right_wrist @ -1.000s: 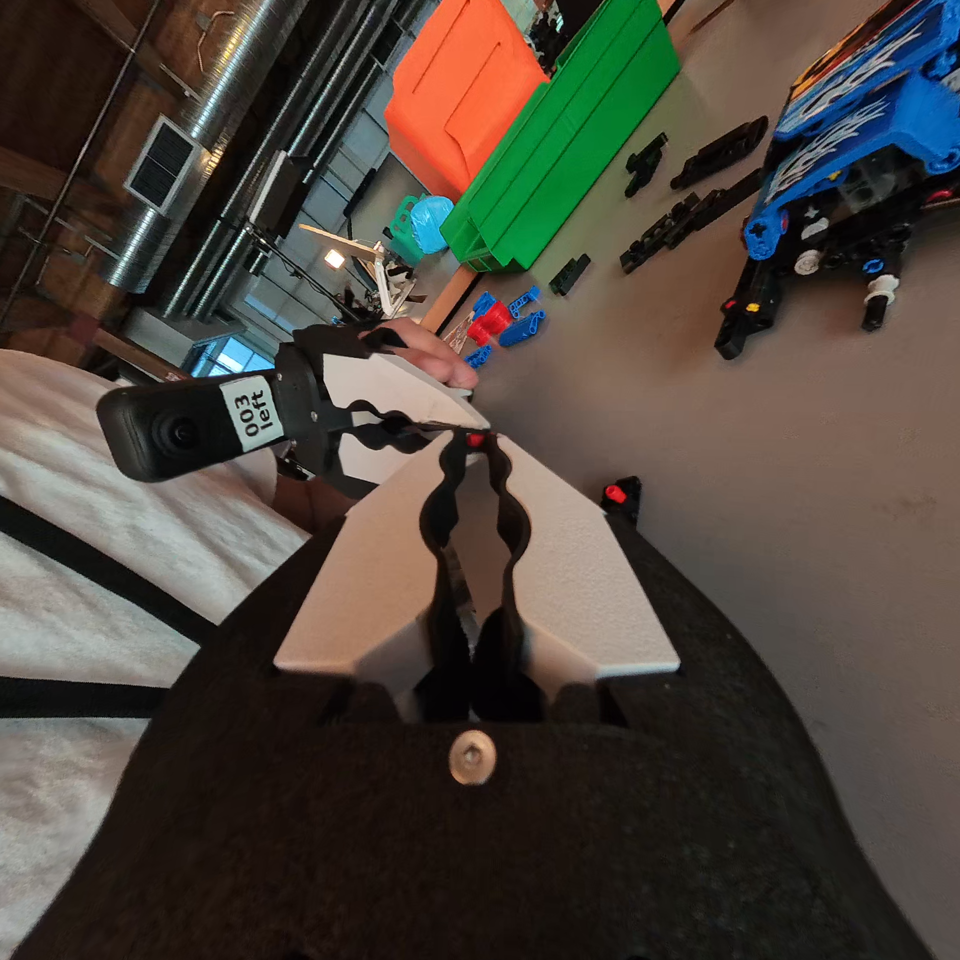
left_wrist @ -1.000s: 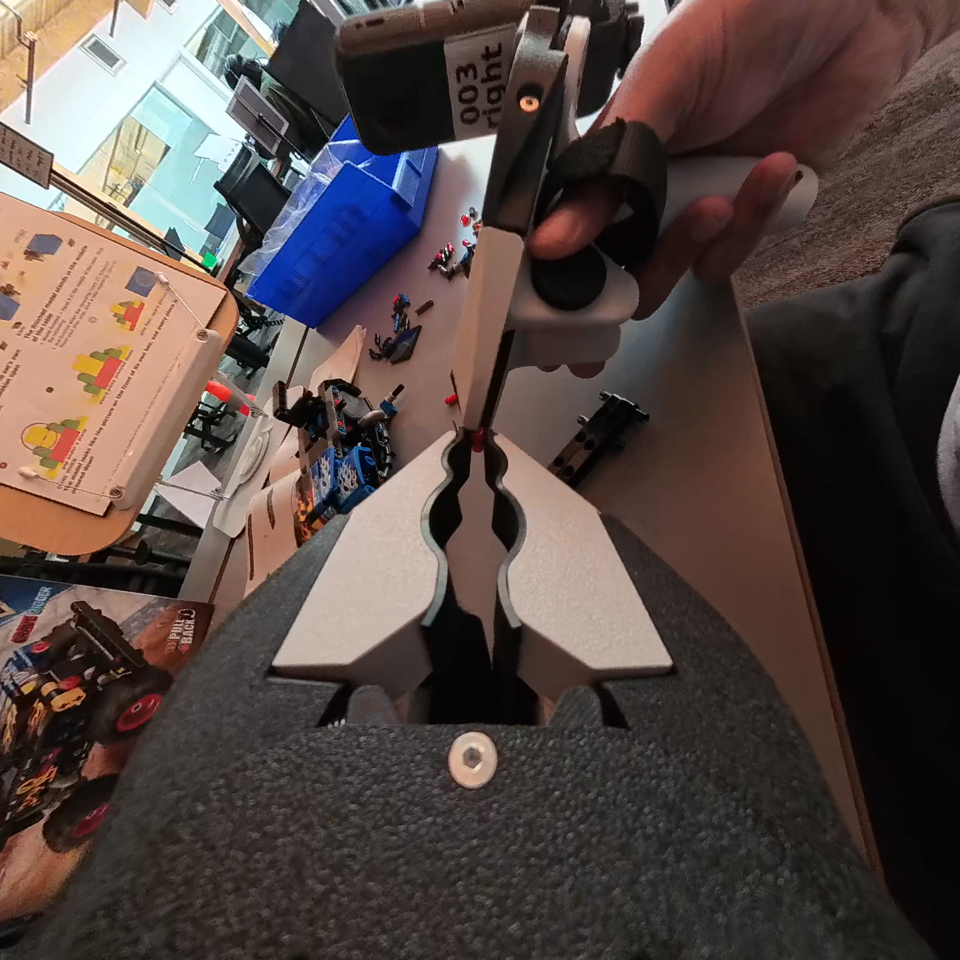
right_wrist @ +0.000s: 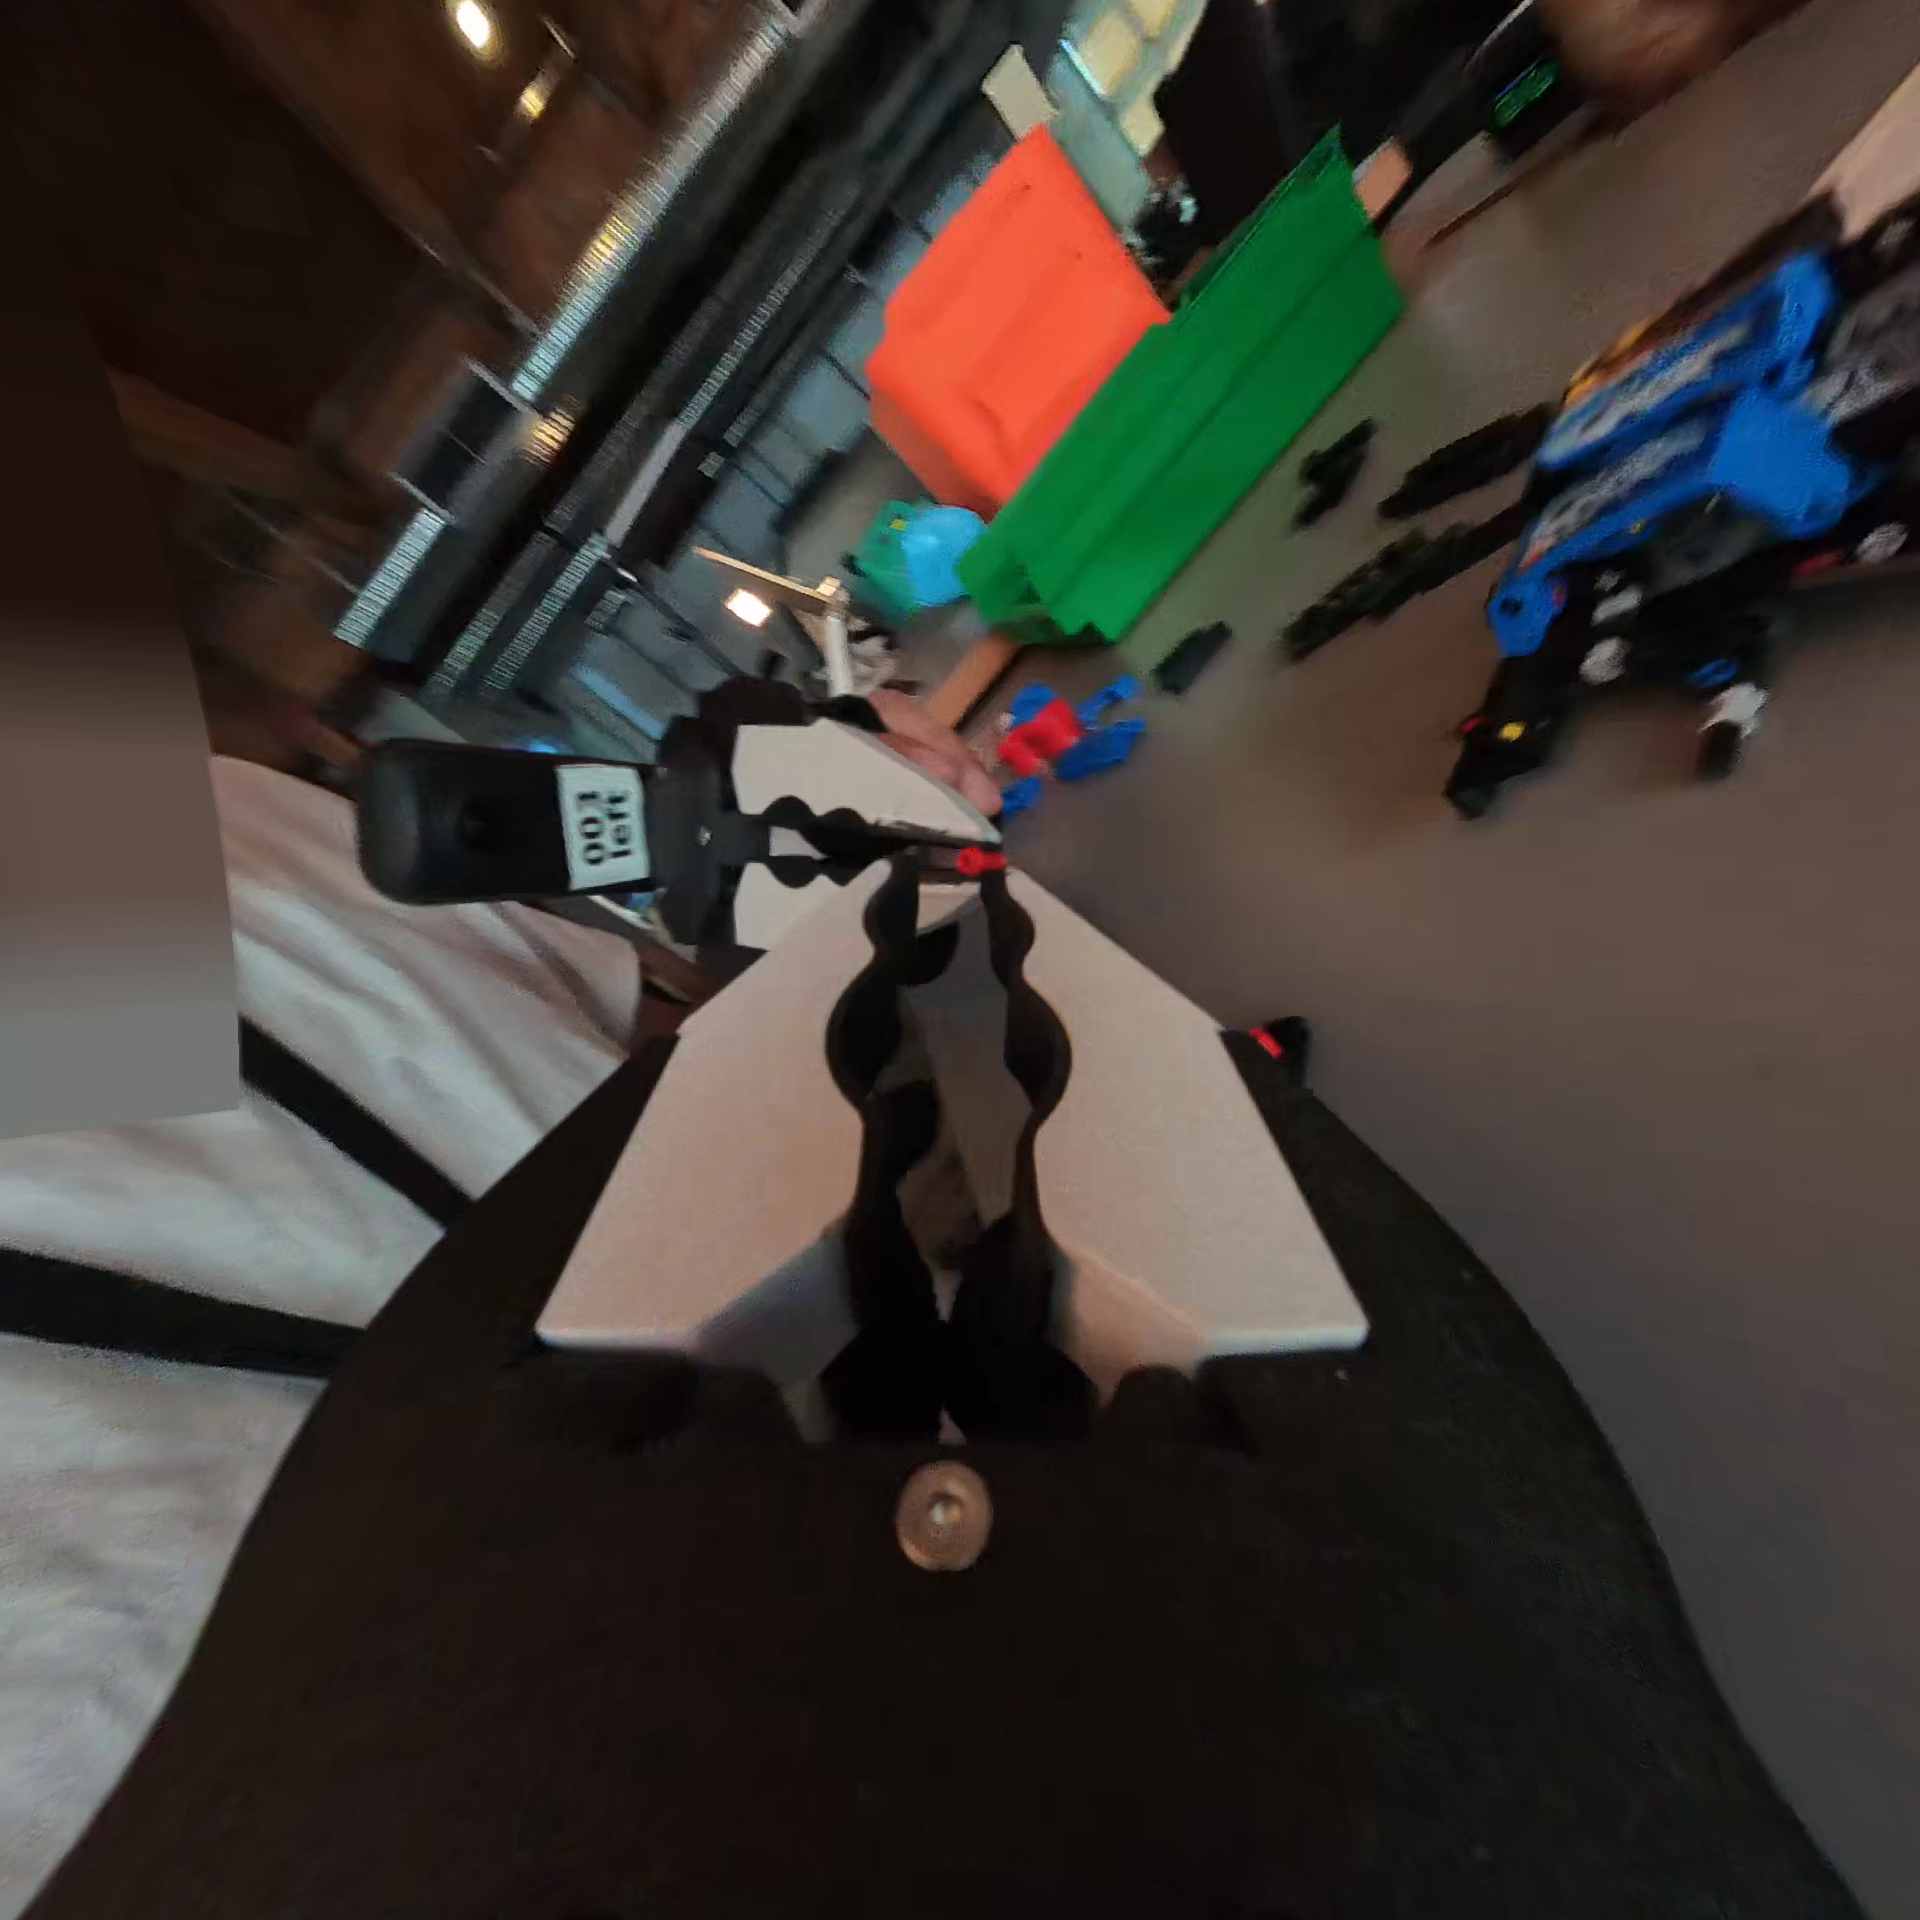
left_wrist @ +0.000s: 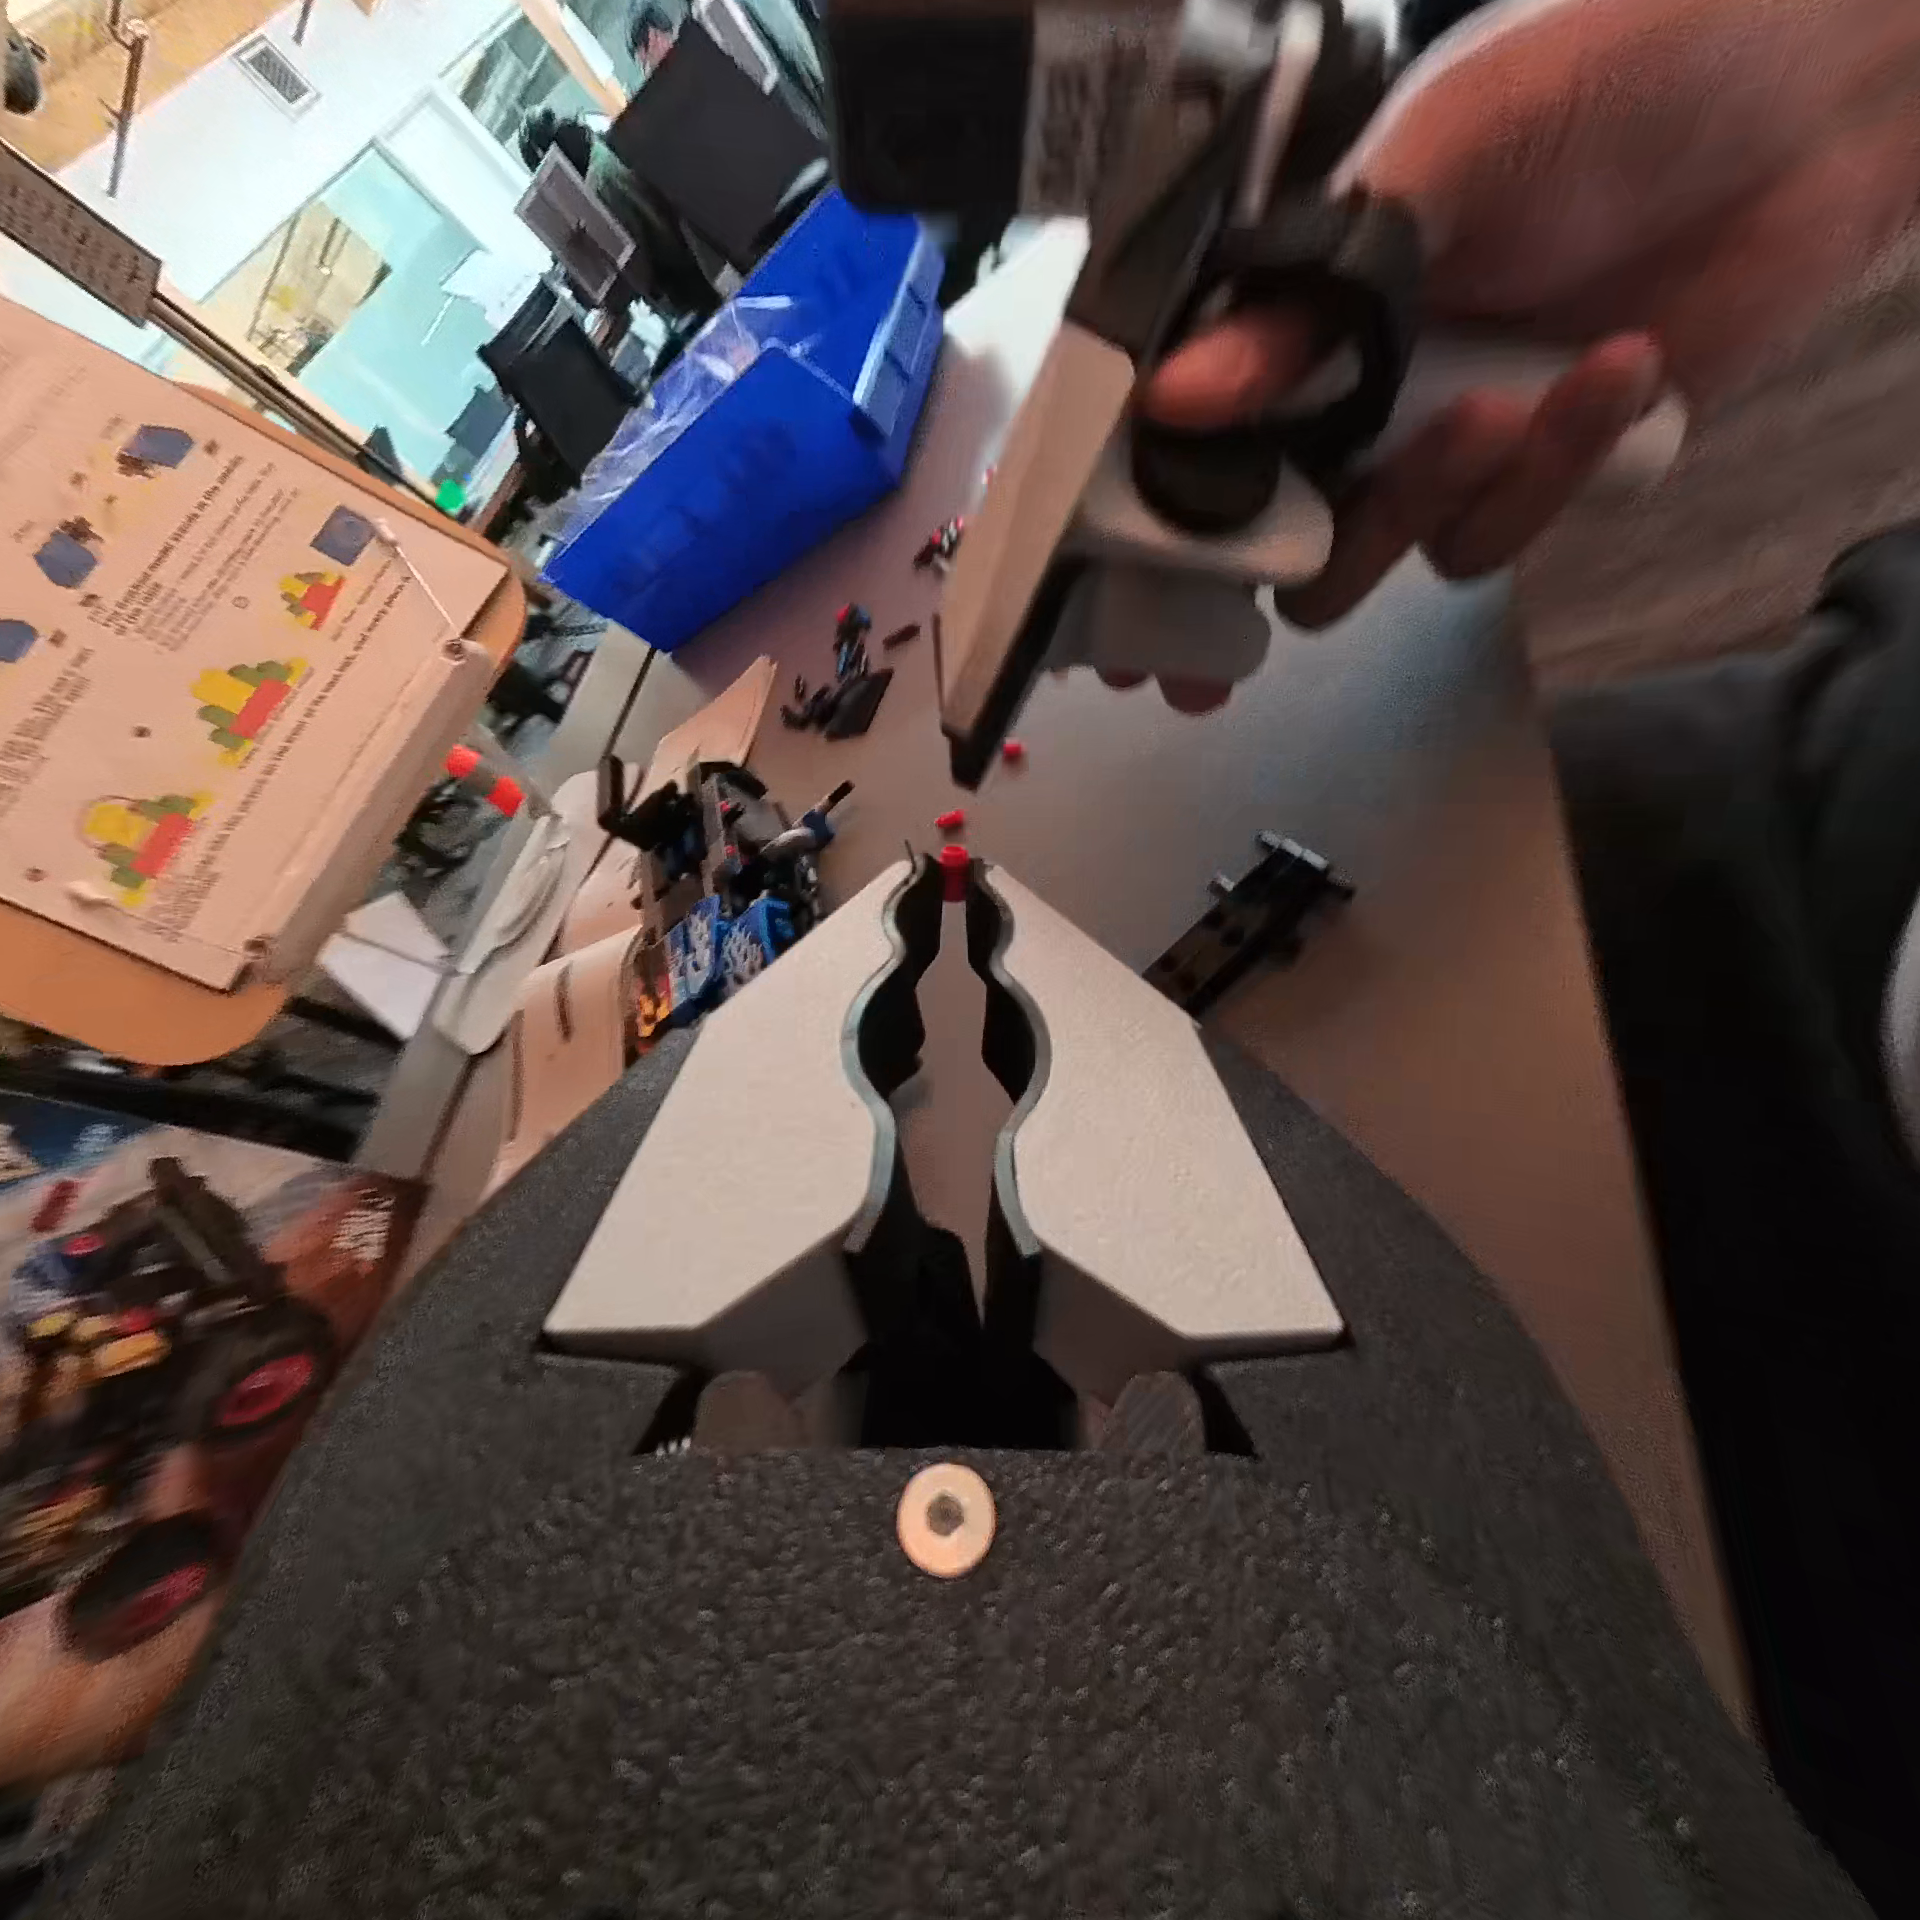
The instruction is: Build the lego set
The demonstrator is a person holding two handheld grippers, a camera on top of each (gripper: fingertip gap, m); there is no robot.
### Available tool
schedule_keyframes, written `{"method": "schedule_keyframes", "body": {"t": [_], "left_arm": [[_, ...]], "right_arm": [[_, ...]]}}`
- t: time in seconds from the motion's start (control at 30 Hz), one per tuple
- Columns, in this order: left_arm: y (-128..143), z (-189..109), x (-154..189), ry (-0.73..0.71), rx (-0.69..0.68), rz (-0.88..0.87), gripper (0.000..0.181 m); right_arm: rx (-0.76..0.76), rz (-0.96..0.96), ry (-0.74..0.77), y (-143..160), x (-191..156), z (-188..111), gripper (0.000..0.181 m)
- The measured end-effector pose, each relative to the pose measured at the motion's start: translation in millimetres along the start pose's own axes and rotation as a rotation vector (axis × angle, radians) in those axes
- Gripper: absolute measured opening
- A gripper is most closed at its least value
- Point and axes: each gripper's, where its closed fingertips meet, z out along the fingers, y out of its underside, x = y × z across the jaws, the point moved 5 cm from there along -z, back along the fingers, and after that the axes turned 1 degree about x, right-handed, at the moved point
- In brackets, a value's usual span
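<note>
We see the left gripper (left_wrist: 948,883) closed on a small red peg (left_wrist: 952,871), the piece pinched at the very tips of its two fingers above the table (left_wrist: 1382,1091). The right gripper (right_wrist: 940,883), held in a hand (left_wrist: 1621,260) just beyond the peg, is blurred in the left wrist view; its fingers stand nearly together with a narrow gap at the tips, and we cannot tell whether they grip anything. In the right wrist view the red peg (right_wrist: 974,860) sits between the left gripper's fingertips, just ahead of the right gripper's own tips. Farther from the peg, the half-built blue and black truck (right_wrist: 1714,499) stands on the table, with loose black pieces (right_wrist: 1382,582) beside it and a cluster of blue and red pieces (right_wrist: 1070,727) near the table's edge. A green bin (right_wrist: 1195,457) and an orange bin (right_wrist: 997,322) sit beyond the truck. A blue bin (left_wrist: 748,457), a black beam (left_wrist: 1257,914) and the set's box (left_wrist: 156,1382) also show in the left wrist view.
</note>
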Motion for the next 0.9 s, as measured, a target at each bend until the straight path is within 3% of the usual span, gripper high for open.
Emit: {"method": "schedule_keyframes", "body": {"t": [0.03, 0.2, 0.37, 0.63, 0.9], "left_arm": [[1, 1, 1, -0.014, -0.028, 0.045, 0.003], [-2, 4, 5, -0.064, -0.043, 0.153, 0.003], [-5, 3, 5, -0.056, -0.031, 0.162, 0.003], [-7, 3, 9, -0.050, -0.032, 0.195, 0.003], [-12, -3, 6, -0.034, 0.080, 0.092, 0.009]], "right_arm": [[-0.008, -0.047, 0.042, -1, -2, 0, 0.014], [-0.058, -0.167, 0.198, 1, -3, 7, 0.012], [-0.054, -0.167, 0.207, 6, -1, 9, 0.012], [-0.055, -0.110, 0.138, 10, -2, 9, 0.004], [-0.008, 0.132, -0.093, 9, -4, 4, 0.004]]}}
